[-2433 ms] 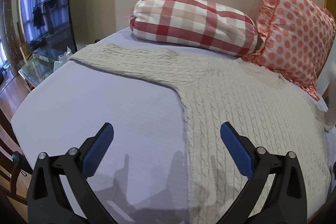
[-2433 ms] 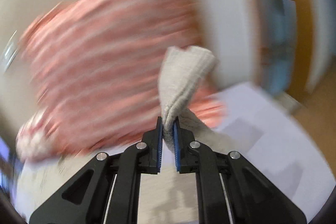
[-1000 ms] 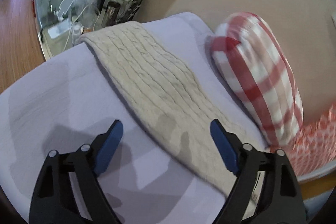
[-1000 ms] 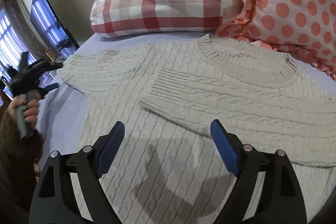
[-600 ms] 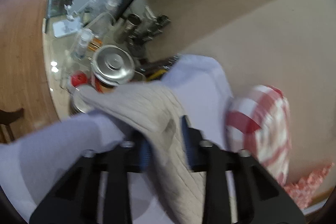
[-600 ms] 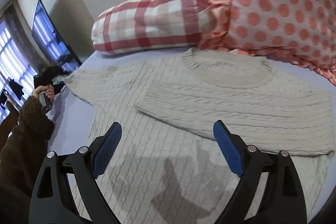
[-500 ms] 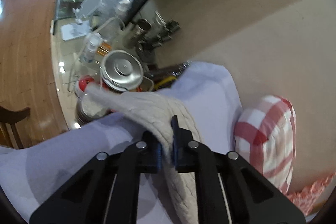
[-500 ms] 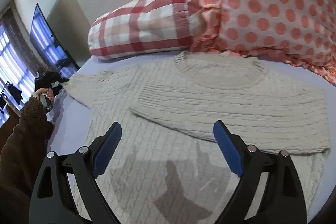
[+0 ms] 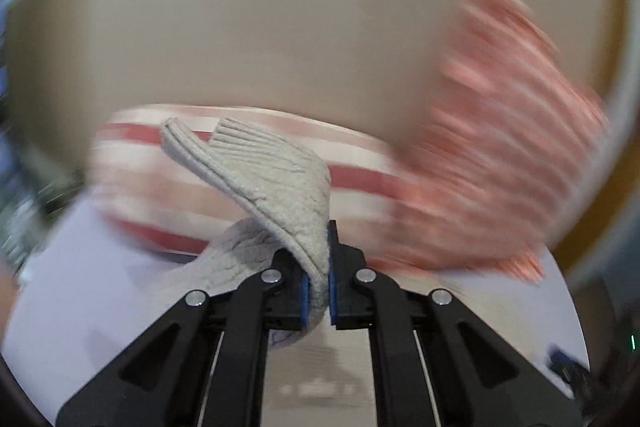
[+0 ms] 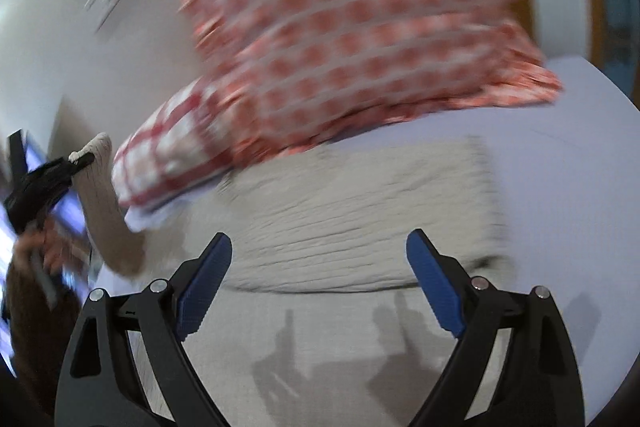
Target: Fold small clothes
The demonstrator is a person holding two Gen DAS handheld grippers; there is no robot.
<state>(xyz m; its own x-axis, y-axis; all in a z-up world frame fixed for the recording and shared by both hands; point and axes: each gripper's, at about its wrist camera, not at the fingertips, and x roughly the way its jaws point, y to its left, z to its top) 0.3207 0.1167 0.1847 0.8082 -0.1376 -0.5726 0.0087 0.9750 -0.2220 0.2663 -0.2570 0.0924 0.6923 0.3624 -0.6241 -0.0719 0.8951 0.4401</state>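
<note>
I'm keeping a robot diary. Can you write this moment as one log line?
left hand-held gripper: shut on cream cable-knit sweater sleeve, lifted | right hand-held gripper: open above sweater body

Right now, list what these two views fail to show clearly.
- Left wrist view: red-and-white checked bolster pillow and coral polka-dot cushion smeared by motion blur.
- Left wrist view: cream cable-knit sweater sleeve hides the left gripper pads' contact.
- Right wrist view: sweater body blurred; the open right gripper covers its near part.

Each view is taken along its own tongs, low and close over the bed (image 10: 580, 155), facing the pillows (image 9: 500, 155). The sweater (image 10: 360, 211) and pillows are shared.
</note>
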